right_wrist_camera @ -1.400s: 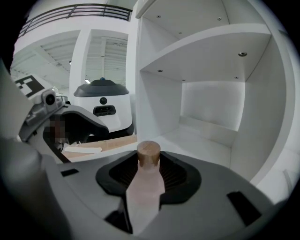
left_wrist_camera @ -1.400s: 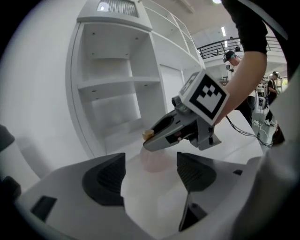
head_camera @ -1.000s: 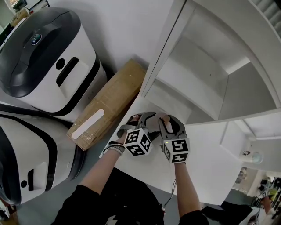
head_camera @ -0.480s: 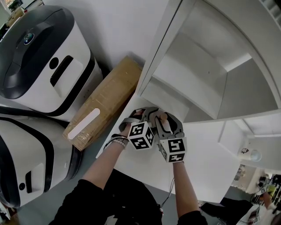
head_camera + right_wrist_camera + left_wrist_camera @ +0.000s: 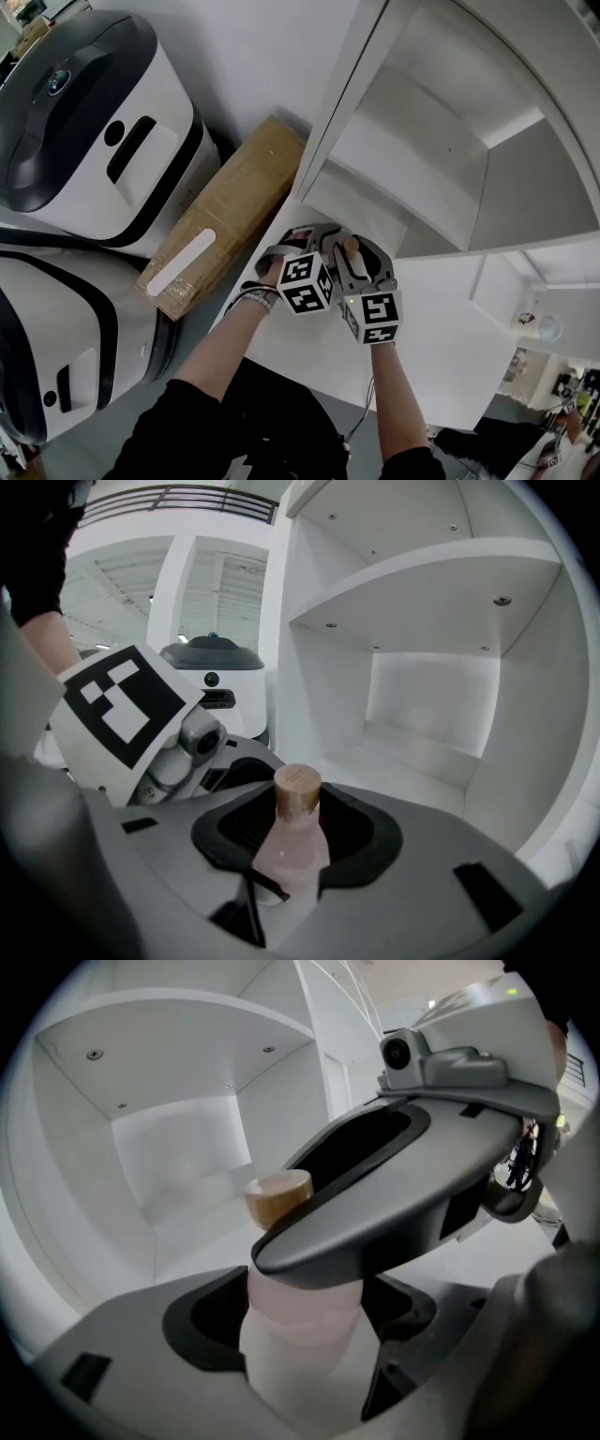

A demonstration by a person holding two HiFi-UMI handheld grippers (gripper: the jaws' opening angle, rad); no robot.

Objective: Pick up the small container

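1. The small container [image 5: 290, 841] is a pale pink bottle with a round wooden cap. It is upright between the two grippers, just in front of the white shelf unit [image 5: 450, 141].
2. Its body is cloudy, so I cannot tell whether the pink is liquid inside or the wall itself.
3. The left gripper [image 5: 302, 1321] has its dark pads pressed against the bottle's sides, low on the body.
4. The right gripper [image 5: 286, 878] is also closed on the bottle, and the cap stands clear above its jaws.
5. In the head view the grippers meet over the white table [image 5: 441, 347]. No view shows whether the bottle's base rests on it.
6. To the left, a closed cardboard box [image 5: 220, 220] with a white label lies beside the shelf unit.
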